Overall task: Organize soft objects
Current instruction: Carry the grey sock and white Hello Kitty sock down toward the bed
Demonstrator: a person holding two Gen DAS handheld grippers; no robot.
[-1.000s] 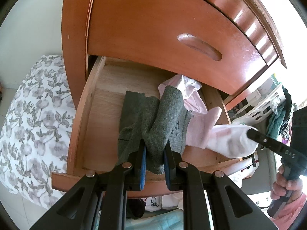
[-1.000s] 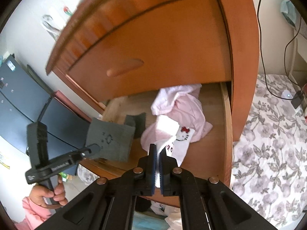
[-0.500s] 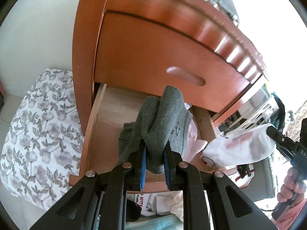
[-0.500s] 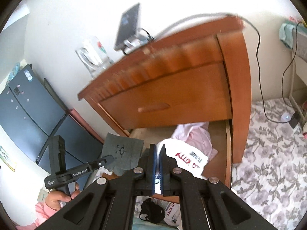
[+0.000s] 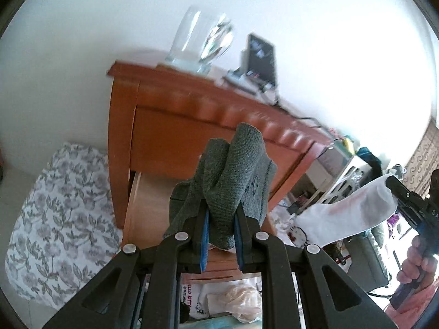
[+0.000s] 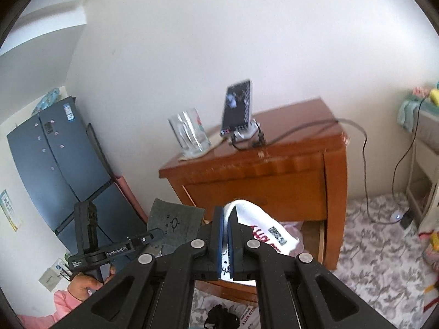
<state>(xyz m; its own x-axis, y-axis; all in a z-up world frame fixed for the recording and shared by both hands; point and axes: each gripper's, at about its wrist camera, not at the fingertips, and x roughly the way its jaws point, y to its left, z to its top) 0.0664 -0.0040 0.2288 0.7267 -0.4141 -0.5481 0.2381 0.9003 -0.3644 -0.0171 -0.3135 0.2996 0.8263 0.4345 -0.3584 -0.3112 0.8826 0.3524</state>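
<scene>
Lifting both socks clear of the open drawer, the left gripper now clamps the grey sock, while at its 3 o'clock the right gripper pinches the white sock (printed lettering); pairing or sorting probably comes next.

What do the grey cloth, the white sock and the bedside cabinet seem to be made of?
Grey cloth: probably knitted cotton or wool blend, matte; a fine ribbed weave shows and it drapes in soft folds.
White sock: likely stretch cotton knit, matte, with printed red letters.
Bedside cabinet: wood or wood veneer, reddish brown, semi-gloss varnish; light reflects on its top, and the edge shows small scuffs.
</scene>
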